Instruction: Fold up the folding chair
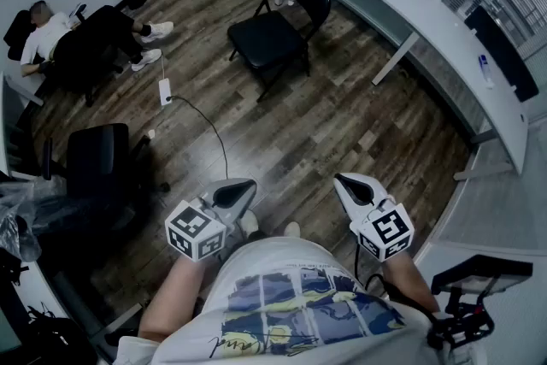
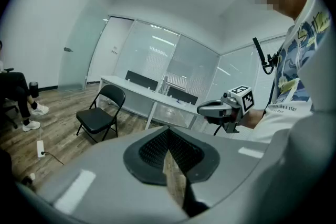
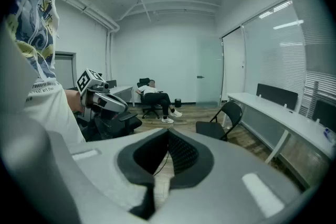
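Wooden planks cover the floor [image 1: 342, 124] of an office room, and a long white desk [image 1: 410, 4] is set along the right side of the head view. The folding chair [image 1: 278, 28], black in colour, is seen standing unfolded on the floor just beside this desk, with its seat level and its back upright. It is well apart from both grippers and is touched by neither of them.

The left gripper [image 1: 241, 191] and the right gripper [image 1: 347, 184] are held side by side in front of the person's body, low in the head view, and both are pointed forward over the floor. In the left gripper view the jaws are seen pressed together, with nothing caught between them. In the right gripper view the jaws are likewise clenched and empty.

A black office chair [image 1: 98, 162] is placed at the left of the head view, near the left gripper. A white power strip [image 1: 165, 90] with a dark cable [image 1: 214, 128] is laid on the floor between the office chair and the folding chair. At the far left a seated person [image 1: 51, 34] is seen reclined on another chair, well apart from the folding chair.
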### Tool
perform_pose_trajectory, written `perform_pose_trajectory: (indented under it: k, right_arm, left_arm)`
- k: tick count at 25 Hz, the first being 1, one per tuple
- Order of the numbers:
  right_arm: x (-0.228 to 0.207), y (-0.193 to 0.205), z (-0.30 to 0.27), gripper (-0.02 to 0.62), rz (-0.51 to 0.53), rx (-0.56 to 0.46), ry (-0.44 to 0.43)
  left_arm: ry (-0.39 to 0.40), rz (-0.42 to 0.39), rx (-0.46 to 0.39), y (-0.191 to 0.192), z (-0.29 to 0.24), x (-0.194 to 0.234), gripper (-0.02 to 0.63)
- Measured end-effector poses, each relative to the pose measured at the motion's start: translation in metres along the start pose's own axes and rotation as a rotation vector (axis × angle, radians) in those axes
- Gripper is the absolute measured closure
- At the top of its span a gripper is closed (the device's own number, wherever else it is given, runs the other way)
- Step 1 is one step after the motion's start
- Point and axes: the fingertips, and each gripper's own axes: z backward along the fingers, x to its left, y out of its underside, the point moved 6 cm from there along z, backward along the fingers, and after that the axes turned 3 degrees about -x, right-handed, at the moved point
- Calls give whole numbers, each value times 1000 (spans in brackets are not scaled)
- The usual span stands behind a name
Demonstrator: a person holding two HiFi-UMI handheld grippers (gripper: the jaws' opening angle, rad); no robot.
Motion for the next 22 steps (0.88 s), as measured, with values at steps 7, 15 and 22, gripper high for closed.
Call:
perform_pose_trajectory:
  k: [7, 15, 22]
  right_arm:
    - [11, -5, -14, 592, 11, 2, 3]
    - [23, -18, -39, 592, 19, -19, -9]
    - [33, -30, -59, 579, 8, -25, 20]
  left_arm:
    - [-9, -4, 2, 2, 14, 15, 601]
    - [-11, 1, -11, 1, 27, 36, 601]
    - [-29, 8, -31, -2, 39, 68, 601]
